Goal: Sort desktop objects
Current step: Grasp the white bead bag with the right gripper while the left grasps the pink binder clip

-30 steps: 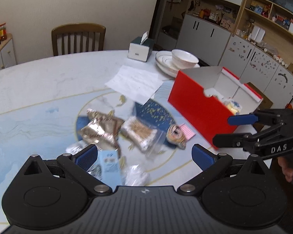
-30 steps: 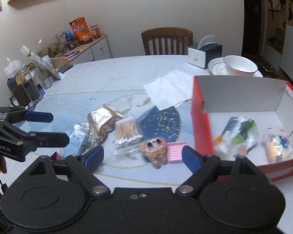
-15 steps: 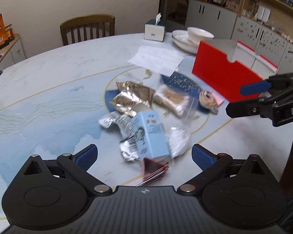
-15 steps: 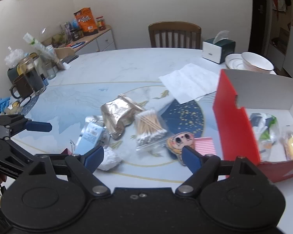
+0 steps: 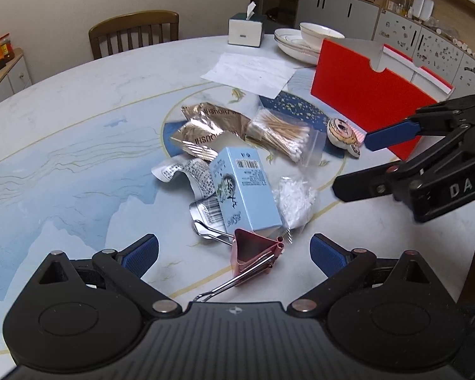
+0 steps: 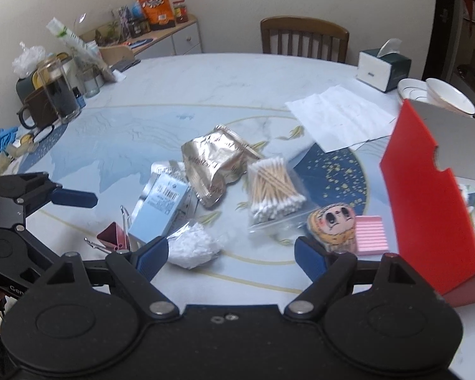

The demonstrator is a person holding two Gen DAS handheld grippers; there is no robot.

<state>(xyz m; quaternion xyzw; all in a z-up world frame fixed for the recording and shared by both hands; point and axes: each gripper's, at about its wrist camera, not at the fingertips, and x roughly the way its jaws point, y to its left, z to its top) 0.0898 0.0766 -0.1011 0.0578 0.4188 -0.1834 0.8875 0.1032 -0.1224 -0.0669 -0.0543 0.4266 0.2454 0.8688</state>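
A pile of small items lies mid-table: a light blue box (image 5: 243,190), a gold foil packet (image 5: 205,126), a bag of cotton swabs (image 5: 281,136), a white crumpled bag (image 5: 294,196) and a cartoon-face item (image 5: 342,131). A pink binder clip (image 5: 256,253) rests on the table between the fingers of my left gripper (image 5: 233,253), which is open and not touching it. My right gripper (image 6: 231,253) is open and empty, low over the white bag (image 6: 193,247), with the cartoon-face item (image 6: 331,224) and a pink pad (image 6: 372,236) just ahead. The red box (image 6: 427,196) stands at the right with packets inside.
A paper sheet (image 5: 250,71), a tissue box (image 5: 245,30) and stacked bowl and plates (image 5: 319,31) sit at the far side, with a chair (image 5: 134,31) behind. A dark mug and glass jars (image 6: 47,104) crowd the table's left edge.
Both grippers have swung left, from the red box to the pile. The binder clip has come into view between my left fingers. Both stay open.
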